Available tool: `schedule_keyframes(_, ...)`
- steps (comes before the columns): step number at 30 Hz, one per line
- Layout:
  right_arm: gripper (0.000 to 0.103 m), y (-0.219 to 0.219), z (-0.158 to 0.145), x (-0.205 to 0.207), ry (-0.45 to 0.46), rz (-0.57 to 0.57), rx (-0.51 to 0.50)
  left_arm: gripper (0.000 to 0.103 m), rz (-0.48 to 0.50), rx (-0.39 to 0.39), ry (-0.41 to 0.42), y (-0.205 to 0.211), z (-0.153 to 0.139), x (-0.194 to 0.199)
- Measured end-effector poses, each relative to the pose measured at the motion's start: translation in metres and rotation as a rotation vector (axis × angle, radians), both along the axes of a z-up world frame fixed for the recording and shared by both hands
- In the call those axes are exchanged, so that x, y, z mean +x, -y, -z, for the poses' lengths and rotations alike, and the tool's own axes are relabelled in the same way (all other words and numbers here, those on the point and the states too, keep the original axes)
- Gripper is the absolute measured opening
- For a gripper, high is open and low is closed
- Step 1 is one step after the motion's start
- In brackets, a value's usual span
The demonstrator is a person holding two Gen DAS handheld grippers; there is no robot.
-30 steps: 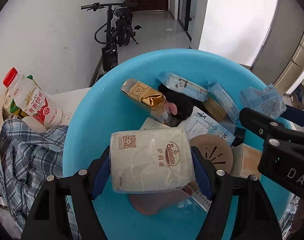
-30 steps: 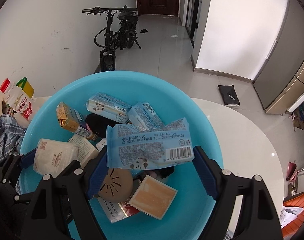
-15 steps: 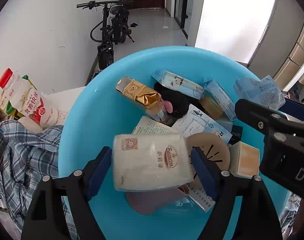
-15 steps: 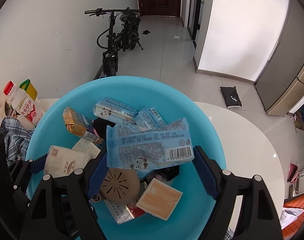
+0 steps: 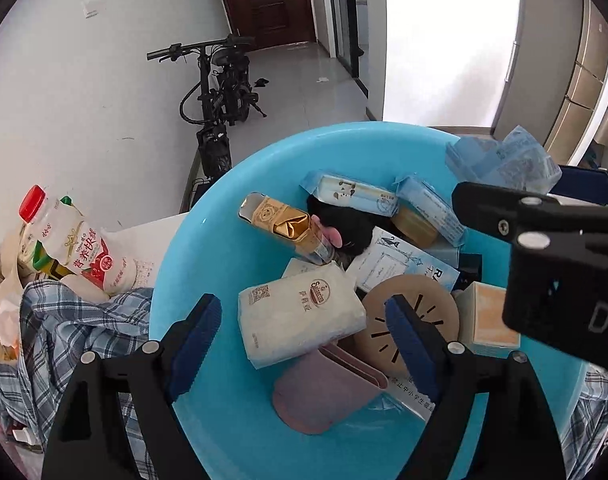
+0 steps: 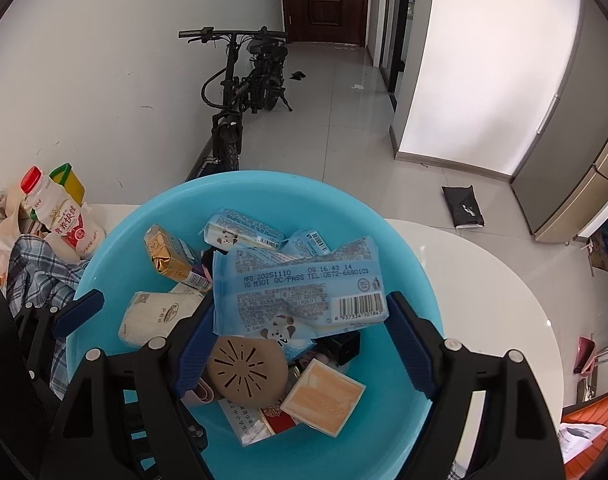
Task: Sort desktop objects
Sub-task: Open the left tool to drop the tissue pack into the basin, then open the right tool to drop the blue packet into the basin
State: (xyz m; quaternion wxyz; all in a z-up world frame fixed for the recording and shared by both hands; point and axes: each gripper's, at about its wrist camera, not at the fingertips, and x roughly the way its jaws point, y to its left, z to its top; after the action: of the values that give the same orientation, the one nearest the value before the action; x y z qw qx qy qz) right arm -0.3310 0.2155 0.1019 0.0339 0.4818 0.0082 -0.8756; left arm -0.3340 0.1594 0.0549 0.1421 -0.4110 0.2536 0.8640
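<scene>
The big round blue plastic basin point(image 6: 403, 264) sits on the white round table point(image 6: 495, 280), and it is full of small things.

The left gripper point(image 5: 304, 328) hangs over the near side of the basin. Its jaws are spread wide, with space on both sides. The cream soft tissue pack with a brown round logo point(image 5: 300, 316) lies inside the basin, right below those jaws. No pad touches it. It rests on a dusty pink flat pouch point(image 5: 323, 396) and leans by the tan round disc with black slits point(image 5: 411, 320).

The right gripper point(image 6: 300, 320) is above the middle of the basin. Its blue pads pinch the pale blue crinkly snack packet with a barcode point(image 6: 300, 284) by both ends. The packet is up in the air, over the things in the basin.

Deeper in the basin lie a gold foil carton point(image 5: 284, 222) and a small orange and white square box point(image 6: 323, 396). Outside the basin, on its left side, stand a white drink bottle with a red cap point(image 6: 60, 216) and a blue checked cloth point(image 5: 64, 332).
</scene>
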Motion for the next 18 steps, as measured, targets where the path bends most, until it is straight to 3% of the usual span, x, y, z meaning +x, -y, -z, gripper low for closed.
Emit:
schedule_keyframes(11, 0.082, 0.002, 0.007, 0.005, -0.004, 0.0, 0.006, 0.086, -0.055, 0.056, 0.041, 0.021, 0.006, -0.004)
schedule_keyframes(14, 0.101, 0.001, 0.007, 0.006, -0.016, 0.005, 0.033, 0.086, -0.079, 0.063, 0.025, 0.026, 0.004, -0.004)
schedule_keyframes(18, 0.103, 0.003, 0.008, 0.008, -0.026, -0.01, 0.082, 0.086, -0.09, 0.096, 0.024, 0.03, 0.001, -0.003)
